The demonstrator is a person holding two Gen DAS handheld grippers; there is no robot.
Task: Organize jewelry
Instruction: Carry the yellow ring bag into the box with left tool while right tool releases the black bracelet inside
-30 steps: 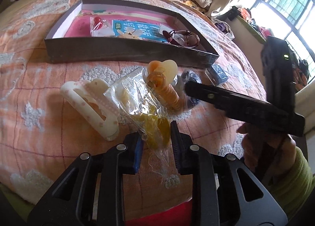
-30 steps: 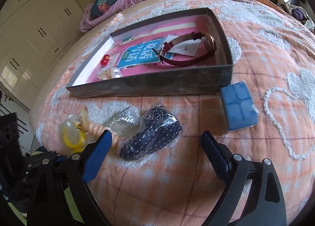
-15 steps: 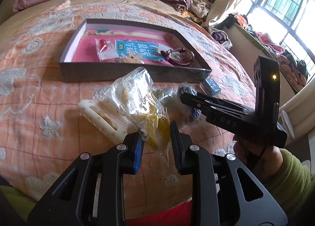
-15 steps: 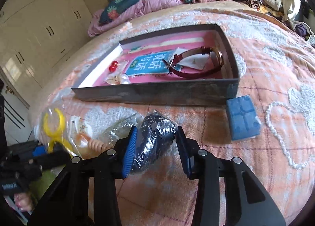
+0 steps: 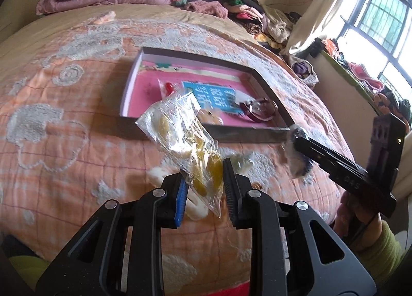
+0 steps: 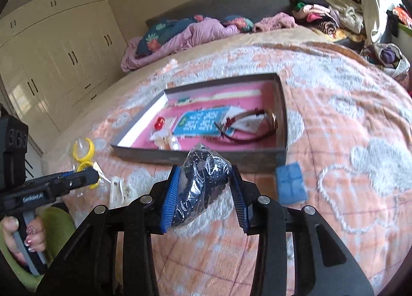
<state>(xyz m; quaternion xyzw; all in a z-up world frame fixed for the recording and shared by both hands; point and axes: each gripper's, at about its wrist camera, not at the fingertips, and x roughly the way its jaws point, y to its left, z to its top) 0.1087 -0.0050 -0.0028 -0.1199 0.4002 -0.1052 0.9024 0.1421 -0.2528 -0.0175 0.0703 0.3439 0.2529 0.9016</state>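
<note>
The left gripper is clenched on the lower end of a clear plastic bag holding yellow rings, lifted above the orange-and-white patterned bedspread, just on the near side of the shallow grey box with a pink floor. The right gripper grips a clear bag of dark beads, also held up near the box's front wall. Inside the box lie a dark red strap watch at the right, a blue printed card and a small red bead packet; a blue square pad rests on the bedspread just beyond the box's near right corner.
</note>
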